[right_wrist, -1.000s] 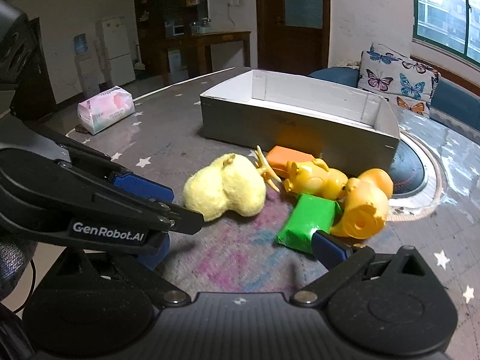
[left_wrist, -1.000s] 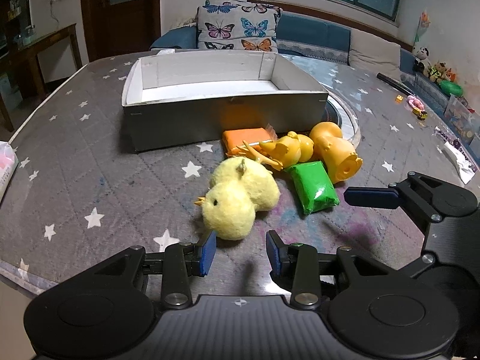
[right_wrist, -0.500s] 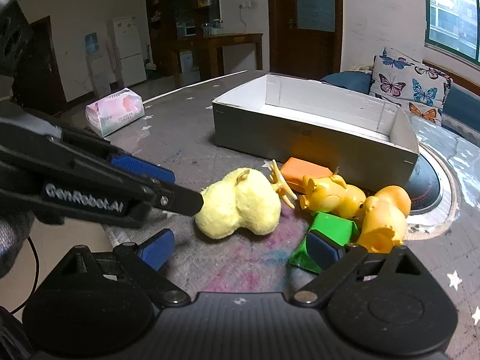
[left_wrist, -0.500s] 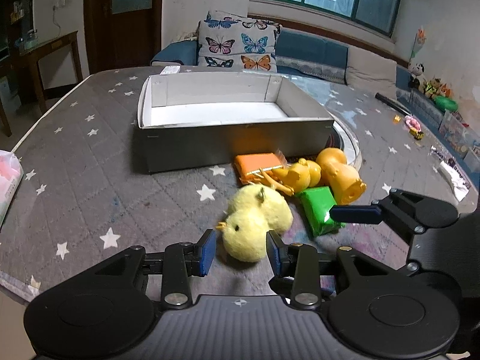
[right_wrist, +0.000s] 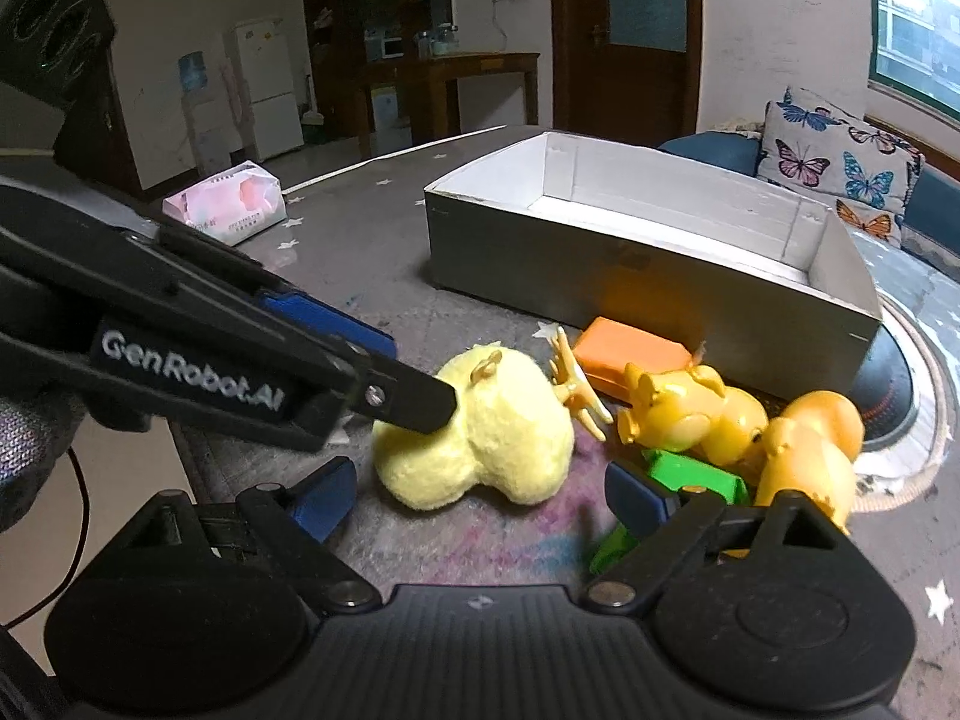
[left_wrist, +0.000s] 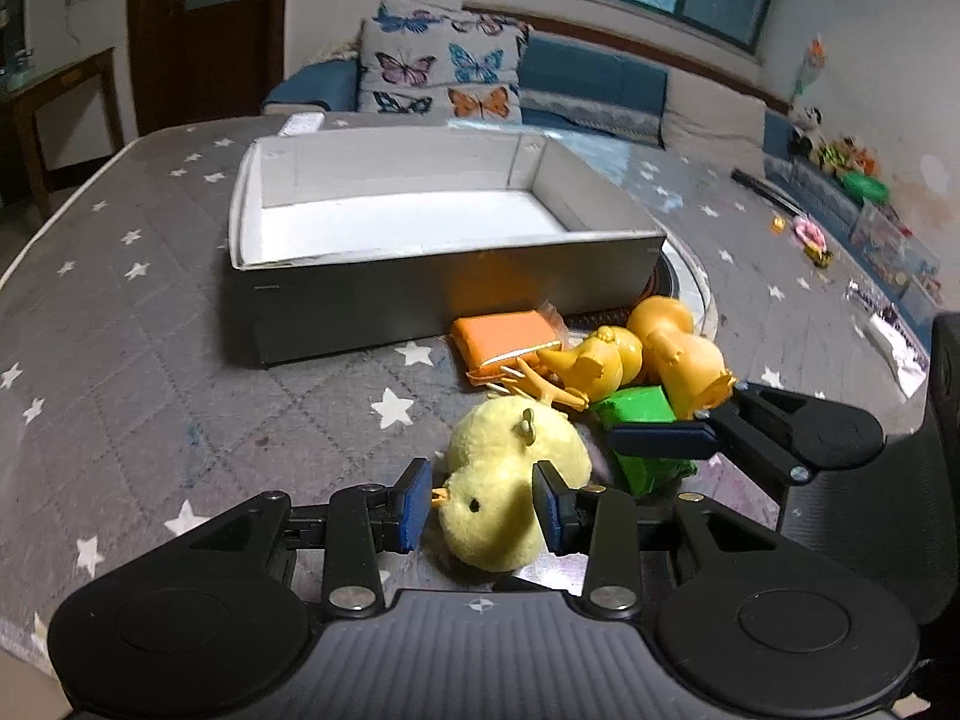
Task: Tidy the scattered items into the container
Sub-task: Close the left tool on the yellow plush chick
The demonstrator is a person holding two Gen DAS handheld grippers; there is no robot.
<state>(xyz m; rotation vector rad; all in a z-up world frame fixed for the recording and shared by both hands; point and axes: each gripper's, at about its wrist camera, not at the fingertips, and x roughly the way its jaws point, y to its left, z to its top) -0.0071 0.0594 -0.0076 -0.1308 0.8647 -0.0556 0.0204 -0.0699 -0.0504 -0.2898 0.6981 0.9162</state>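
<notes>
A yellow plush chick (left_wrist: 510, 462) lies on the star-patterned table in front of the empty grey box (left_wrist: 444, 294). My left gripper (left_wrist: 482, 507) is open, and the chick's head sits between its blue pads without being squeezed. My right gripper (right_wrist: 480, 501) is open and its jaws are closing. The chick's (right_wrist: 480, 444) rear lies between them, and its right finger is against the green block (right_wrist: 690, 471). Behind lie an orange block (left_wrist: 504, 339), a yellow plastic toy (left_wrist: 594, 360) and an orange-yellow plastic duck (left_wrist: 678, 348).
A pink tissue pack (right_wrist: 225, 210) lies at the table's far left. A round dark hob (left_wrist: 684, 282) is set into the table right of the box. Small toys (left_wrist: 810, 237) lie at the far right. A sofa with a butterfly cushion (left_wrist: 444, 72) stands behind.
Both grippers have moved forward to the toy pile. The chick's head has come between the left pads. The right fingers have narrowed, and the right one has reached the green block.
</notes>
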